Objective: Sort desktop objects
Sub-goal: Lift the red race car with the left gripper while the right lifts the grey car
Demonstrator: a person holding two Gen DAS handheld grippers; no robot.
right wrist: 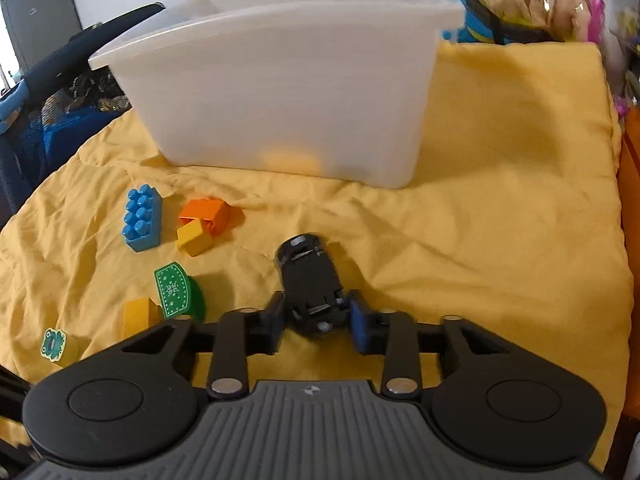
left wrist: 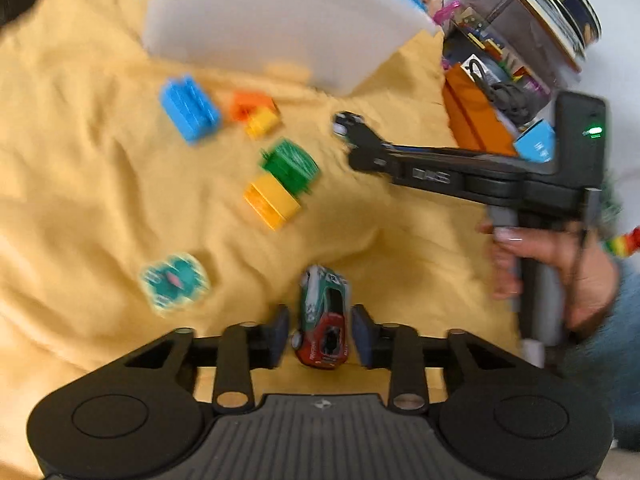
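Toy cars are the things in hand at this moment — a small green-and-red racing car (left wrist: pixel 322 320) lies on the yellow quilted cloth (left wrist: pixel 80 184) between the fingers of the left hand-held gripper (left wrist: pixel 320 334), and a black toy car (right wrist: pixel 310 284), seemingly belly up, sits between the fingers of the right hand-held gripper (right wrist: pixel 316 322). Both sets of jaws stand partly open, their pads just beside each car's flanks; no squeeze is evident, though the left view is blurred. I judge the step to be the start of a pick-up on both sides. Next, each pair of jaws needs to close squarely on its car, lift, and carry it to the translucent white plastic bin (right wrist: pixel 280 92) standing beyond the scattered blocks. Both grippers tilt steeply down toward the cloth; in the left view a person's hand (left wrist: pixel 560 276) wraps the right tool's handle.
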